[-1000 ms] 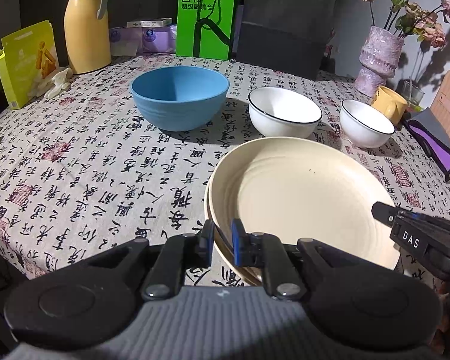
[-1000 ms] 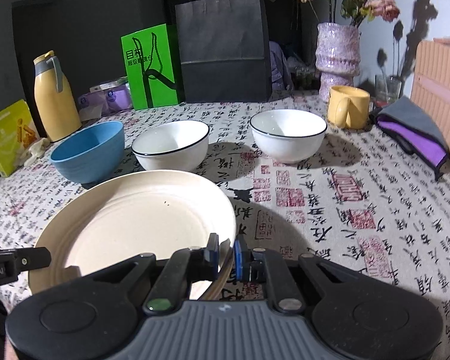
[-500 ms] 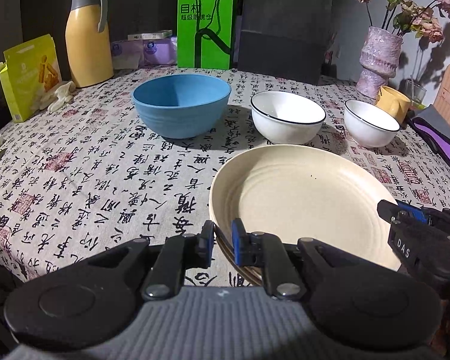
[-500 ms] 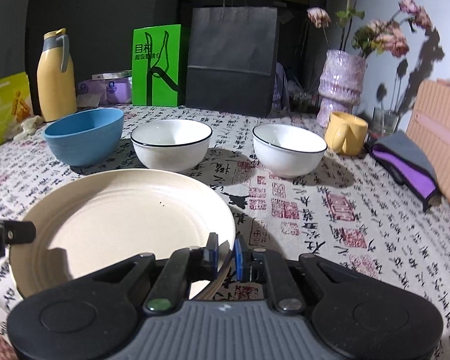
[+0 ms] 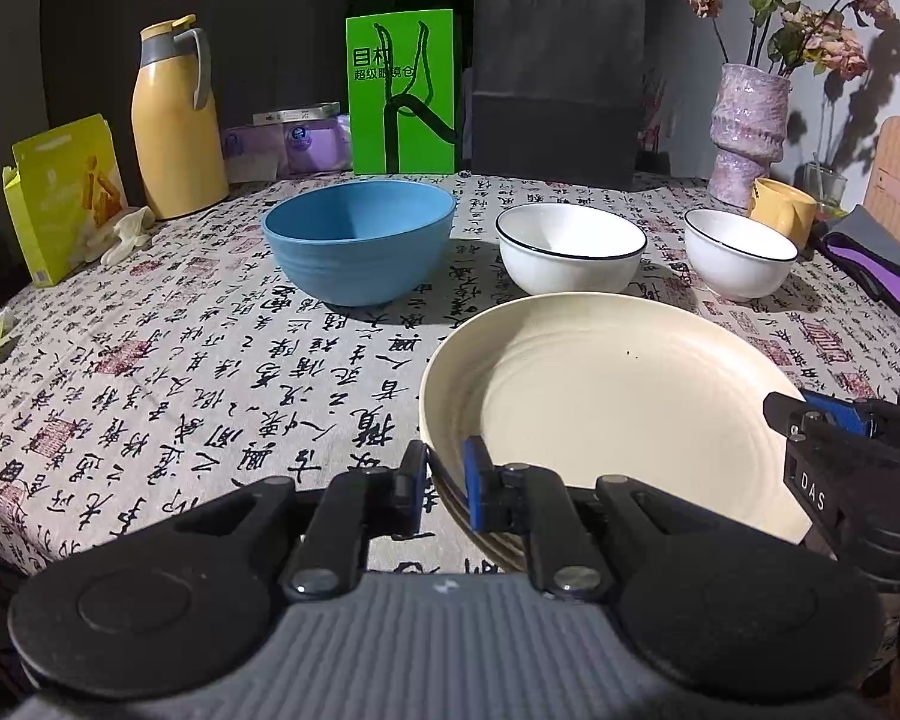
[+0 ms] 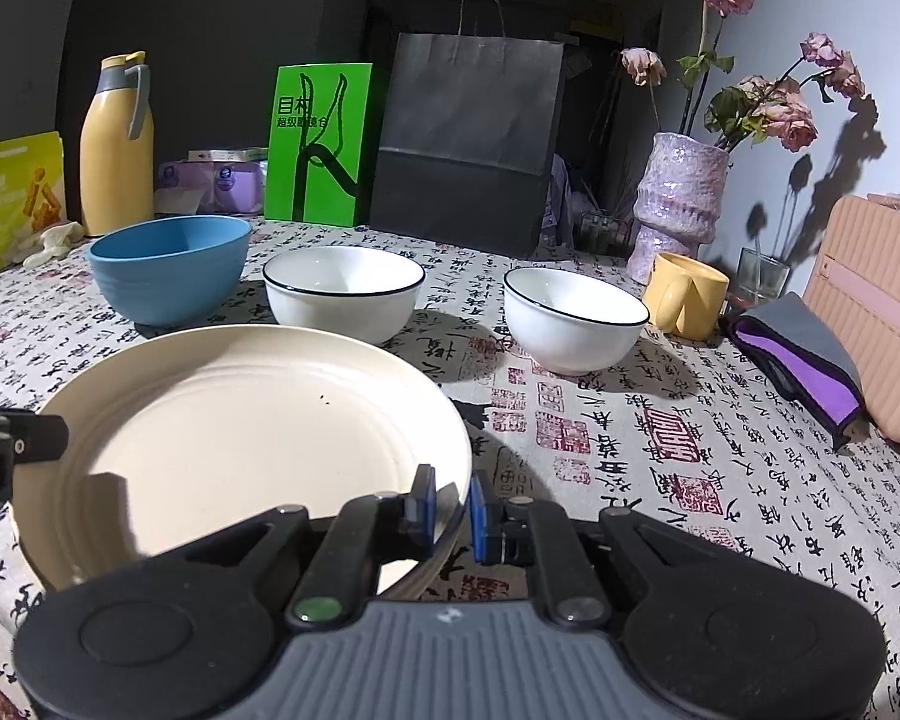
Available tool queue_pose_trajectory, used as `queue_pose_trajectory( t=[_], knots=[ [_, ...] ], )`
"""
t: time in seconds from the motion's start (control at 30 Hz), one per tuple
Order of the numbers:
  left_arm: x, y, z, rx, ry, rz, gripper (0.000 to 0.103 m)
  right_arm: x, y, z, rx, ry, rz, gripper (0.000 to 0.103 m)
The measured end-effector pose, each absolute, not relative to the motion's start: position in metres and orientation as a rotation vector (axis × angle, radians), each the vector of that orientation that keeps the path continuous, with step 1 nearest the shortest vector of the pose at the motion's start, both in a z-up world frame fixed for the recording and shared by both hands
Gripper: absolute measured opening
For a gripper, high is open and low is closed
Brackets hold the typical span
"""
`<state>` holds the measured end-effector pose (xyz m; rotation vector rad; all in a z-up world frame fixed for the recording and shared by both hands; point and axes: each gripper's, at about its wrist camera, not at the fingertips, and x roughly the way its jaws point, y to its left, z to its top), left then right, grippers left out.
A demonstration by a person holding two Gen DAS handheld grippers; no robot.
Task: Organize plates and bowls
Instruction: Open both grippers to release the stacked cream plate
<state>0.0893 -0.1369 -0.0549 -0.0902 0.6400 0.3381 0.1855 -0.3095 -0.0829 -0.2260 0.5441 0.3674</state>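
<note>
A cream plate [image 5: 618, 408] [image 6: 228, 432] lies at the table's near edge, and a darker rim shows just beneath it. My left gripper [image 5: 444, 468] is shut on its left rim. On the plate's right rim my right gripper [image 6: 450, 498] is shut too. Each gripper's tip shows at the edge of the other's view, the right gripper [image 5: 810, 420] and the left gripper [image 6: 18, 444]. Behind the plate stand a blue bowl [image 5: 360, 249] [image 6: 171, 267], a wide white bowl [image 5: 570, 249] [image 6: 345, 291] and a smaller white bowl [image 5: 741, 252] [image 6: 576, 318], each apart from the others.
Along the back of the patterned tablecloth [image 5: 210, 372] stand a yellow jug [image 5: 174, 120], a green bag [image 5: 402, 96], a black paper bag [image 5: 555, 78] and a vase of flowers [image 6: 684, 198]. A yellow mug [image 6: 687, 294], a purple-grey cloth [image 6: 798, 360] and a pink case [image 6: 876, 312] sit at the right.
Both views have rolled level and tipped up a little, so the plate now sits level in the frame. Both grippers stay shut on its rim. The bowls have not moved.
</note>
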Motion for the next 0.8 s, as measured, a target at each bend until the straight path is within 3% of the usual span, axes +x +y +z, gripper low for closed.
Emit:
queue_pose_trajectory(
  t=[0.1, 0.17, 0.23, 0.27, 0.37, 0.5, 0.63, 0.67, 0.8],
  knots=[
    [0.088, -0.132, -0.054, -0.127, 0.639, 0.316, 0.016, 0.188, -0.314, -0.082, -0.189, 0.561, 0.385, 0.015],
    [0.086, -0.128, -0.054, -0.152, 0.636, 0.297, 0.024, 0.190, -0.319, -0.080, -0.152, 0.573, 0.398, 0.015],
    [0.083, -0.125, -0.051, -0.164, 0.623, 0.286, 0.043, 0.190, -0.324, -0.079, -0.120, 0.577, 0.408, 0.018],
    [0.081, -0.125, -0.049, -0.166, 0.610, 0.284, 0.045, 0.190, -0.326, -0.078, -0.104, 0.577, 0.416, 0.028],
    [0.073, -0.123, -0.042, -0.175, 0.576, 0.268, 0.052, 0.186, -0.333, -0.074, -0.062, 0.570, 0.445, 0.045],
    [0.058, -0.116, -0.035, -0.206, 0.523, 0.256, 0.083, 0.175, -0.341, -0.070, -0.036, 0.550, 0.473, 0.061],
    [0.039, -0.111, -0.030, -0.227, 0.460, 0.230, 0.103, 0.160, -0.348, -0.064, -0.010, 0.527, 0.504, 0.094],
    [0.033, -0.110, -0.030, -0.235, 0.440, 0.226, 0.103, 0.156, -0.350, -0.062, -0.003, 0.521, 0.513, 0.103],
    [0.013, -0.103, -0.030, -0.262, 0.406, 0.189, 0.103, 0.138, -0.355, -0.056, 0.011, 0.506, 0.525, 0.103]
  ],
)
